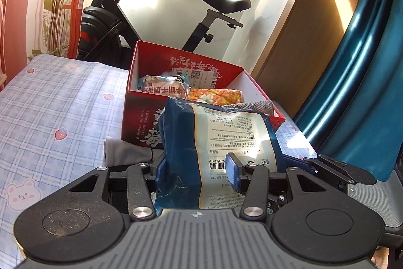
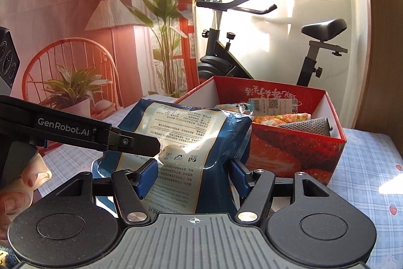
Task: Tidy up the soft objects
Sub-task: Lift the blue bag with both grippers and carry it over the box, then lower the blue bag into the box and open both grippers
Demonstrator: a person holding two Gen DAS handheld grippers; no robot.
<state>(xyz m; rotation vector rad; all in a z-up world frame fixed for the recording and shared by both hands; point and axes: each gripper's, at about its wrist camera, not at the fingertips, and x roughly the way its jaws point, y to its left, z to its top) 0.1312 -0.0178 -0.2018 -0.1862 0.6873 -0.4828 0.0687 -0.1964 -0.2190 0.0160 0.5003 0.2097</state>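
Basically both grippers clamp one blue-and-white packet [image 2: 181, 140]: left gripper [image 1: 199, 173] and right gripper [image 2: 194, 177] each have blue pads pressed into its sides, packet held up just in front of the red box [image 2: 289, 153]. Readable: "GenRobot.AI" on the left gripper's arm in the right view; packet back shows a barcode and small print, too fine to read. Box already holds other snack packs [image 1: 163, 87]. Surface: plaid bedsheet [image 1: 50, 105] with strawberries and bears. Exercise bike [image 2: 252, 47] by the window.
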